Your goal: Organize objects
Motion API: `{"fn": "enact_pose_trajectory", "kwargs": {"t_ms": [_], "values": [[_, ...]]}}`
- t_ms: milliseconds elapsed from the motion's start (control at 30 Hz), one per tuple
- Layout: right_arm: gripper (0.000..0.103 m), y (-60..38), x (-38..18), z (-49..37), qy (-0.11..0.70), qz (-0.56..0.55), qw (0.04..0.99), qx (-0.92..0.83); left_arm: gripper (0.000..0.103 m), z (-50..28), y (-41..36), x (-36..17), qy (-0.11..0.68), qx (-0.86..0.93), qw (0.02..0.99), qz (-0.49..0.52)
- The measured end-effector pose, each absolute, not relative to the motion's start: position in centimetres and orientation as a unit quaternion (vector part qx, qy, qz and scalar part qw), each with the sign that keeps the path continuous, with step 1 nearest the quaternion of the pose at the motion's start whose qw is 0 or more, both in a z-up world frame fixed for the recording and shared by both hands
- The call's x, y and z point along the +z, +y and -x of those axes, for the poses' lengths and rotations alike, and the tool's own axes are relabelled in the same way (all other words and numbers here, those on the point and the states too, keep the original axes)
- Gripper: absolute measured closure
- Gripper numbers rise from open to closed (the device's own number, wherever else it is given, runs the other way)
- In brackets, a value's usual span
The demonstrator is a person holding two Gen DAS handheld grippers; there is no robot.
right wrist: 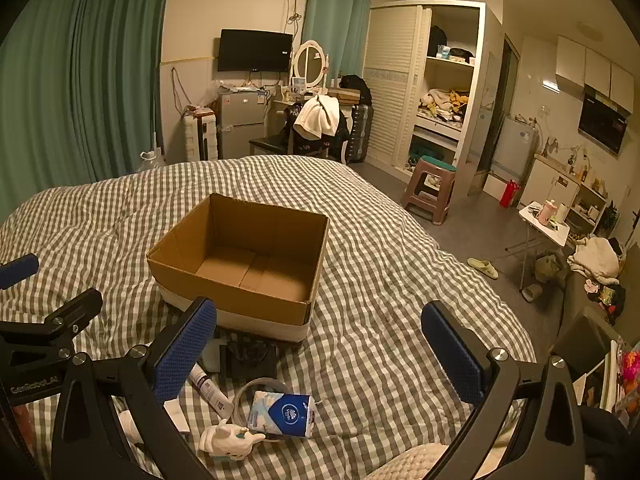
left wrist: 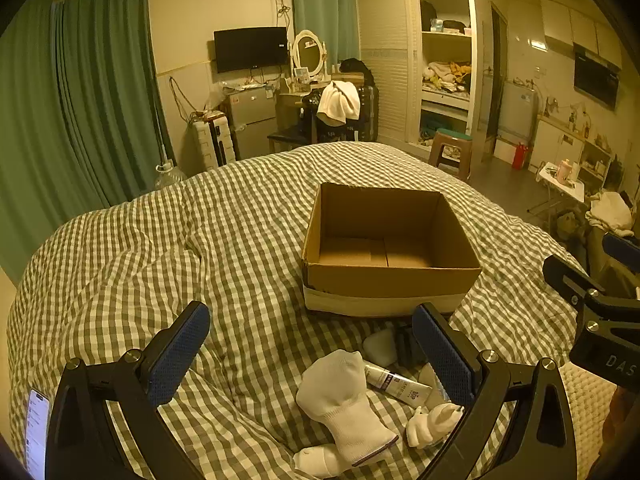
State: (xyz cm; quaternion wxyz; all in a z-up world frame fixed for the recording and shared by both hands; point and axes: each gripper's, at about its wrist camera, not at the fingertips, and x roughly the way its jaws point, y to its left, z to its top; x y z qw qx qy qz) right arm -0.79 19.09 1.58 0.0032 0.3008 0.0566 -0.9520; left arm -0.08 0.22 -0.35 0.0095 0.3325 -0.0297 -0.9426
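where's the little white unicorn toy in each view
Left wrist: white unicorn toy at bottom right, beside the right finger, right of the white sock.
Right wrist: bottom left of centre, beside the tissue pack.
Shared landmark: the cardboard box.

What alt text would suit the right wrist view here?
An empty cardboard box sits on a checked bedspread, beyond the open right gripper. Nearer lie a tissue pack, a tube and a white figurine; the left gripper shows at left.
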Motion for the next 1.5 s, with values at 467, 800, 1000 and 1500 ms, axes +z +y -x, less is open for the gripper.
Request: {"fn": "enact_pose_trajectory", "kwargs": {"t_ms": [467, 800, 1000, 1500], "values": [[0.000, 19.0, 1.1, 1.1, 0.052, -0.305, 0.001, -0.951, 0.000, -0.1, 0.0, 0.0, -0.031, -0.946, 0.029, -0.321], [0.000, 18.4, 0.7, 0.9, 0.061, -0.298, 0.022, -0.952, 0.000, -0.2, -0.1, -0.3, -0.026, -0.947, 0.033, -0.320], [0.000, 18.9, 0.3, 1.2, 0.051, -0.304, 0.017, -0.951, 0.000, -0.1, -0.3, -0.4, -0.025, -0.948, 0.034, -0.315], [0.000, 18.8, -0.2, 1.6, 0.053, -0.314, 0.019, -0.948, 0.000, -0.1, -0.6, -0.6, -0.020, -0.947, 0.031, -0.319]]}}
